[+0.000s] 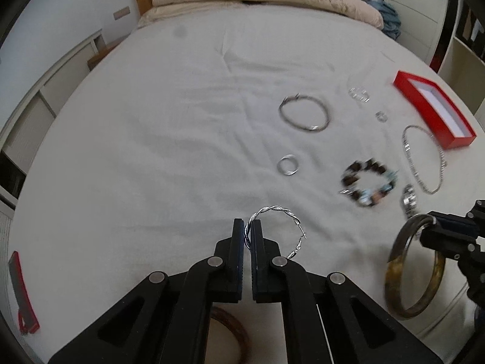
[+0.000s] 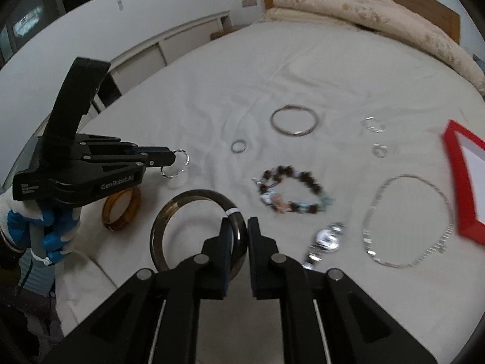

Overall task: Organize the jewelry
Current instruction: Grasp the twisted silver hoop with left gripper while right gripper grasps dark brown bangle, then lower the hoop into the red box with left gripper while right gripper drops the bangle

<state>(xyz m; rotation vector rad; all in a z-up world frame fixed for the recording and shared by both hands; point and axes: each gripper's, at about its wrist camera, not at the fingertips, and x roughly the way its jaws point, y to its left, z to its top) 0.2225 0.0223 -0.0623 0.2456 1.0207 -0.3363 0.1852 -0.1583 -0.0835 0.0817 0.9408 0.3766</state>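
Both claws loaded, red box off to the right.

My left claw is pinched on the twisted hoop; my right claw clamps the dark bangle, both above the bed. The box lies right of the bangle, long axis running away from me, so I judge my right hand nearer.

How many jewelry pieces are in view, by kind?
Bangles (dark bangle, amber, thin silver): 3
Beaded bracelet: 1
Chain: 1
Watch: 1
Twisted hoop: 1
Small silver rings: 3
Total: 10
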